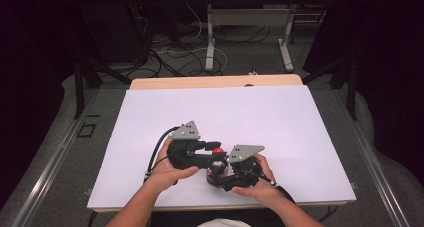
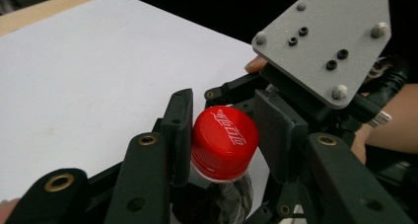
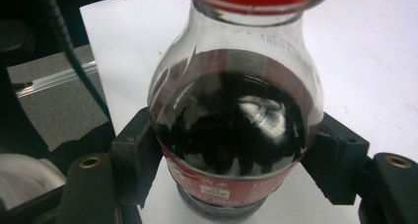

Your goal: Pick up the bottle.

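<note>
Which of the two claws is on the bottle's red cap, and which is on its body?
The left claw pinches the red cap; the right claw clamps the bottle lower down, around its dark, labelled body.

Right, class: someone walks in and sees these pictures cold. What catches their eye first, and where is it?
The red cap of a small cola bottle stands out, at the near edge of the white table. The left gripper is shut on that cap from above, while the right gripper is clamped on the bottle's dark body, both held close together in the person's hands.
</note>
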